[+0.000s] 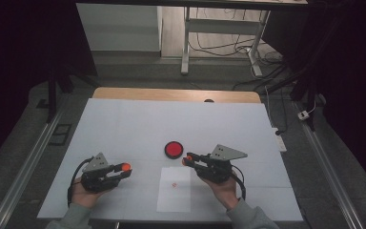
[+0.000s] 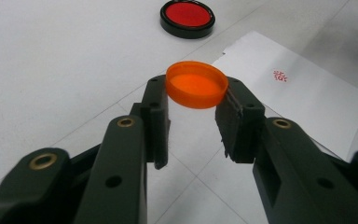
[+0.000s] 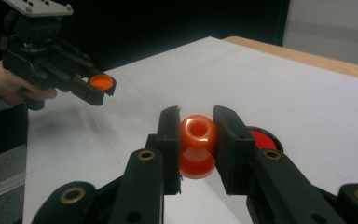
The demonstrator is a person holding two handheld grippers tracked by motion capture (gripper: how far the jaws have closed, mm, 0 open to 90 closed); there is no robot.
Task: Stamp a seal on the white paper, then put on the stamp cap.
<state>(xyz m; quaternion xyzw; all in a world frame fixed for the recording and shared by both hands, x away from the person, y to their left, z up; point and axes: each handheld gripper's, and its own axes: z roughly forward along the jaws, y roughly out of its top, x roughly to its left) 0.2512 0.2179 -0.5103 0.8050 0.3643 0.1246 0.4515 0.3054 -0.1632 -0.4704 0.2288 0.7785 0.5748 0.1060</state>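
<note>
Broadly, a white table (image 1: 124,124) carries a sheet of paper (image 1: 174,190) with a small red mark, and beyond it a black dish (image 1: 174,150) with a red inside, lying between the two tools. Nothing blocks the way between them. Left gripper (image 1: 123,168) is closed partway on an orange cap (image 2: 196,85), hollow side up. Right gripper (image 1: 187,159) clamps a small orange bottle (image 3: 197,144), raised off the table.
</note>
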